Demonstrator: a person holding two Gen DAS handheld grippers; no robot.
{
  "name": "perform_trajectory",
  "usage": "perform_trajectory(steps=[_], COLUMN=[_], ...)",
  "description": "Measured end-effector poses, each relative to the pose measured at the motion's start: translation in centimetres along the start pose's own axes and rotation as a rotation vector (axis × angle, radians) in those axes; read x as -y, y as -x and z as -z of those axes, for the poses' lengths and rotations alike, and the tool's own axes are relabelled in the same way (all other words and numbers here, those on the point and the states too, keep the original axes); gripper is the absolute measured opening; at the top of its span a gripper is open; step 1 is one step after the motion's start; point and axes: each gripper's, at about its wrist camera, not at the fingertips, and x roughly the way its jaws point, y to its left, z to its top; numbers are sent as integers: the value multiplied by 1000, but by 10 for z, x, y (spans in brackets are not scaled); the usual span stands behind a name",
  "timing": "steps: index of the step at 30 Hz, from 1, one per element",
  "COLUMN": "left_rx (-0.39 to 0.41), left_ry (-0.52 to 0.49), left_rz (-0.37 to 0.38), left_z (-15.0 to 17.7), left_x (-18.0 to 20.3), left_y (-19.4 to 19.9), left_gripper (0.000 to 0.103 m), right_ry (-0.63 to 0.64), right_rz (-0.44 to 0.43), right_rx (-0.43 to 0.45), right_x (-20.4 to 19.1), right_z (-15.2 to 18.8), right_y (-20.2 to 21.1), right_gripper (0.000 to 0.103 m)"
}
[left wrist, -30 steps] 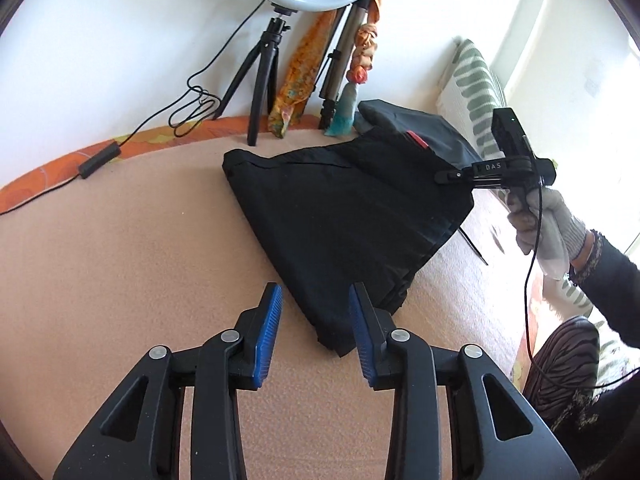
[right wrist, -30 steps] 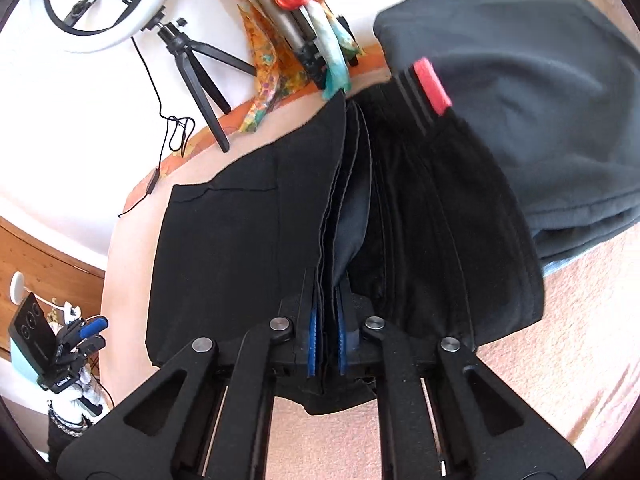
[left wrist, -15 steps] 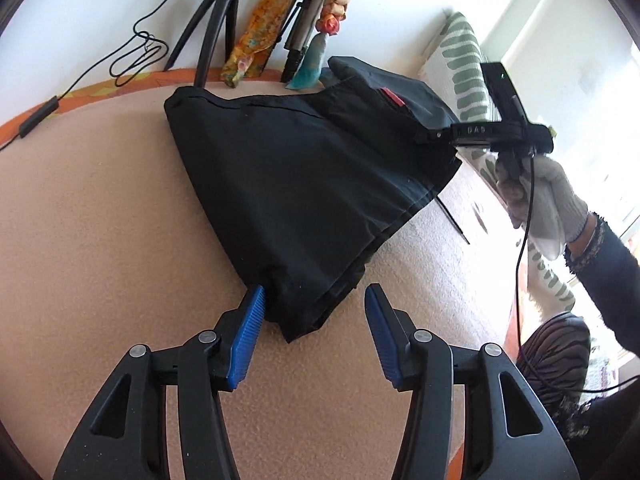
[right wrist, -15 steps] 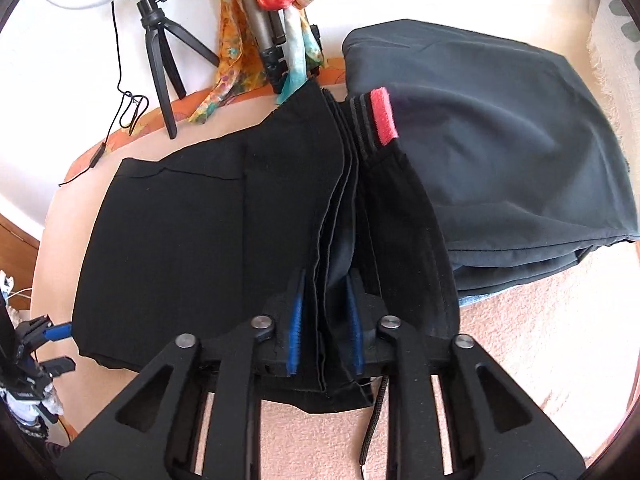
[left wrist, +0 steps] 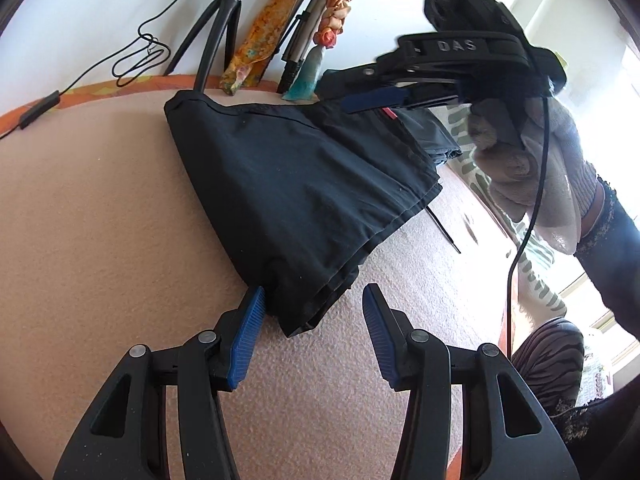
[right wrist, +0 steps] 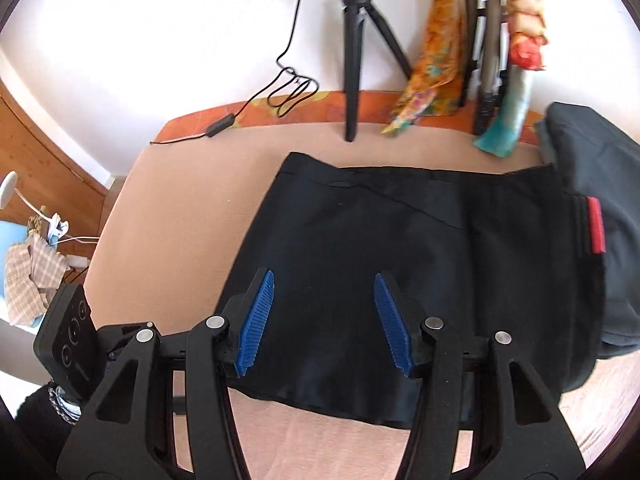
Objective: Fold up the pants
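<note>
A: Where do we stand with the black pants (left wrist: 304, 184)?

B: They lie folded on the peach blanket-covered surface (left wrist: 100, 220), filling the middle of the left wrist view and narrowing to a corner at lower centre. In the right wrist view they spread across the centre, with a dark grey garment (right wrist: 600, 184) overlapping their right edge at the right of the frame.

A: And our grippers?

B: The left gripper (left wrist: 314, 320) is spread wide. That near corner sits between its blue pads, and the left pad looks to be touching the cloth. The right gripper (right wrist: 324, 316) is released too, holding nothing, with black fabric showing between its fingers. In the left wrist view it sits at upper right in our gloved hand (left wrist: 532, 172), and it appears to be raised off the cloth.

A: So what makes this step go well?

B: We judge the fold is far along and the corner needs catching. We should slide the left gripper forward until every stacked layer is between the pads, then close. A shallow bite may take only the top layers, and the rest would sag.

A: Anything to avoid?

B: The tripod (right wrist: 354, 60) and its cable (right wrist: 288, 92) stand at the top of the frame, just beyond the pants' far edge, so we keep any lift low and short.
</note>
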Motion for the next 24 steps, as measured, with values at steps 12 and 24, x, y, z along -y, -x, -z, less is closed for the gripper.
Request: perform_trajectory(steps=[12, 24], left_rx=[-12, 22], left_ry=[-59, 41], left_rz=[18, -63], left_z=[5, -2], left_x=[16, -5], left_y=[-5, 1], left_gripper=[40, 55], right_ry=[162, 58], right_rz=[191, 132], right_rx=[-254, -254], right_x=[-93, -65], right_z=[-28, -20], right_y=[-116, -117], right_gripper=[55, 7])
